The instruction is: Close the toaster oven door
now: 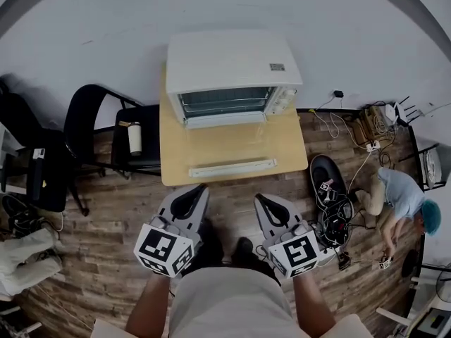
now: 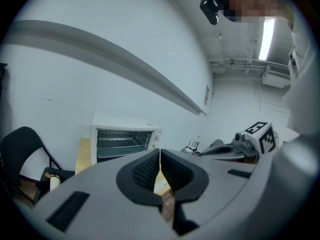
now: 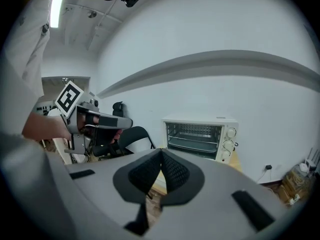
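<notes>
- One toaster oven [image 1: 229, 65] stands at the back of the table [image 1: 173, 164], against the wall. Its door [image 1: 227, 145] is folded down flat toward the person, with the white handle [image 1: 232, 167] near the table's front edge.
- The open rack cavity faces both gripper views, so the approach is head-on.
- Left gripper [image 1: 200, 189] and right gripper [image 1: 258, 198]: jaws together, nothing between them. Both are short of the table and clear of the handle.
- Judgement: closed tips suit lifting the door from under the handle, so no grasp is needed.
</notes>
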